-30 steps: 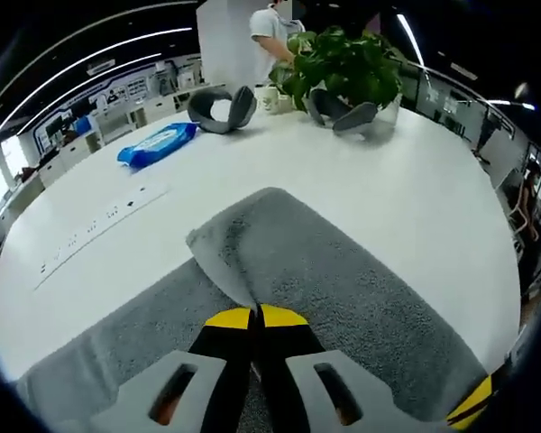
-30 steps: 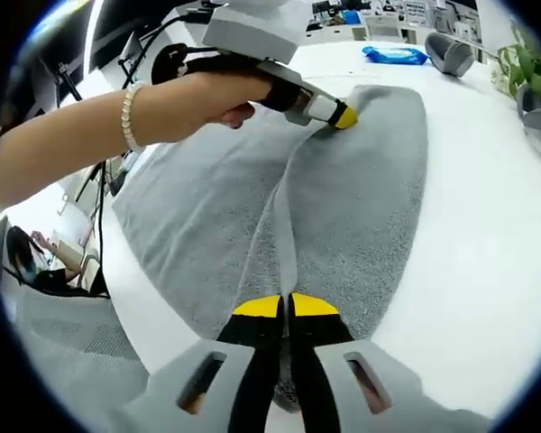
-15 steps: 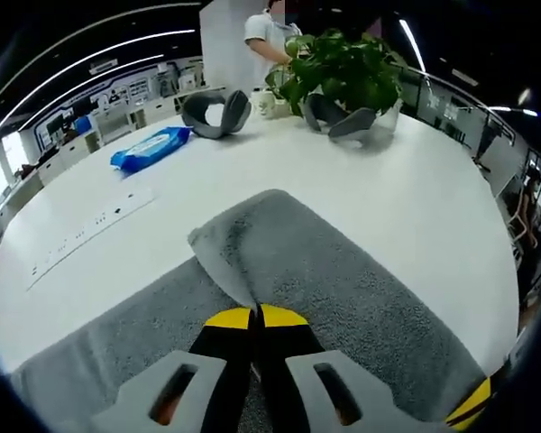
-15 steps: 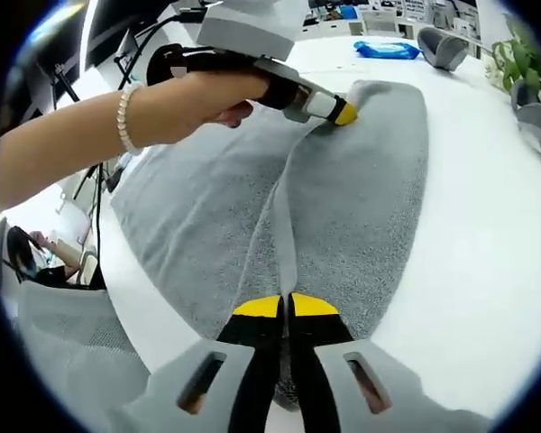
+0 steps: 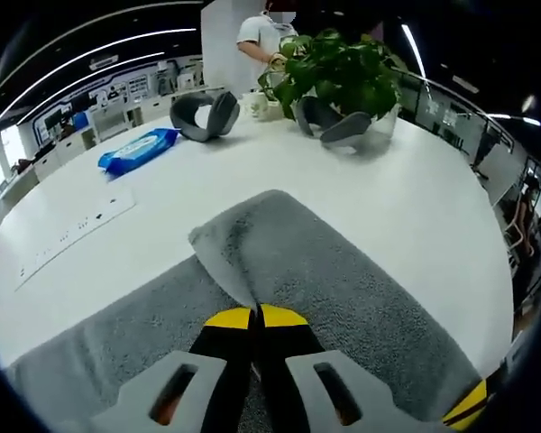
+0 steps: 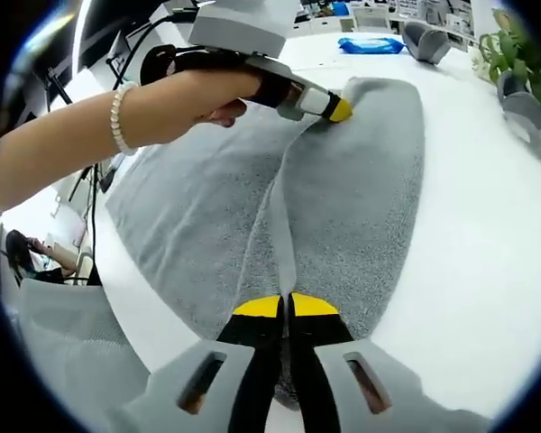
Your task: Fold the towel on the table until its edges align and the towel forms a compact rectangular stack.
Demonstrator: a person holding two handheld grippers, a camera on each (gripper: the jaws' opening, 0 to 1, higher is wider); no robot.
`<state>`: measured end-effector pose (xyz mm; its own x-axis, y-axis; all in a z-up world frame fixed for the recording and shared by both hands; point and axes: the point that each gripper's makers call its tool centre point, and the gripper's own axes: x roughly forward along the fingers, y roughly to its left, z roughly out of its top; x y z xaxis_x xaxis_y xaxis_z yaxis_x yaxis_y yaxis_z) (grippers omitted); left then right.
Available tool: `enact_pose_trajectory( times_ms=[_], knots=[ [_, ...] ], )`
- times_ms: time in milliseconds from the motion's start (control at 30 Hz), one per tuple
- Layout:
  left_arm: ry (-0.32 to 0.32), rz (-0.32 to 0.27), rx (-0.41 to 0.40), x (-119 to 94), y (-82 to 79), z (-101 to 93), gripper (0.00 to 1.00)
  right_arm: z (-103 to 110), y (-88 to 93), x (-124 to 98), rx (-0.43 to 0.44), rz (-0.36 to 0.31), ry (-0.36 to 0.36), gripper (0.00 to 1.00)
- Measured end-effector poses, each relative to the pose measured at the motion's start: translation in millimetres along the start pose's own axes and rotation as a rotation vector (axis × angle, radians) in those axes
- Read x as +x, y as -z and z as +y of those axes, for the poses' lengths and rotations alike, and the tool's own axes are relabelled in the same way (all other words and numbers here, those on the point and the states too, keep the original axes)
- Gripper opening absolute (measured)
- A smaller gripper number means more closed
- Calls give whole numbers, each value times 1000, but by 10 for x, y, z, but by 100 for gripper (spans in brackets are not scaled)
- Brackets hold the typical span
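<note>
Between my left gripper point(image 5: 255, 316) jaws, which are pressed together, a ridge of the grey towel point(image 5: 343, 298) is pinched, and the cloth rises to the yellow tips in a narrow pleat. From there the towel spreads across the white table point(image 5: 415, 189), one rounded corner of the upper layer lying just beyond the jaws. My right gripper point(image 6: 284, 305) is clamped the same way on another stretch of the same raised edge (its jaws show no gap at all). Seen from the right gripper view, the fold runs away from those tips toward the left gripper point(image 6: 335, 110), held by the person's hand point(image 6: 194, 90) with a bead bracelet point(image 6: 118, 117) at the wrist. Either side of the ridge the towel point(image 6: 370, 189) lies flat on the table point(image 6: 487, 262).

Farther off in the left gripper view I see a blue packet point(image 5: 135, 151), a flat white power strip point(image 5: 68, 236), two grey curved objects point(image 5: 203, 115) and a leafy potted plant point(image 5: 338, 68), all well apart from the towel. A person in a white shirt point(image 5: 257, 36) stands behind the plant.
</note>
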<state>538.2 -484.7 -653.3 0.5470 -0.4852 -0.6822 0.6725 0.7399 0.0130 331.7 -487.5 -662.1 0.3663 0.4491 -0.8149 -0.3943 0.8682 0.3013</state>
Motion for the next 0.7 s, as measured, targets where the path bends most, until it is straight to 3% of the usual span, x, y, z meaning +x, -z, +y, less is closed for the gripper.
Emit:
enact_pose_trajectory(
  times_ms=[300,700],
  knots=[
    [-10,-13,17,76,-57,-116,1,-132,44,-75,14,1,15,0],
    [26,-14,7,197,-137,-279,1,-380,123,-212,14,16,56,0]
  ],
)
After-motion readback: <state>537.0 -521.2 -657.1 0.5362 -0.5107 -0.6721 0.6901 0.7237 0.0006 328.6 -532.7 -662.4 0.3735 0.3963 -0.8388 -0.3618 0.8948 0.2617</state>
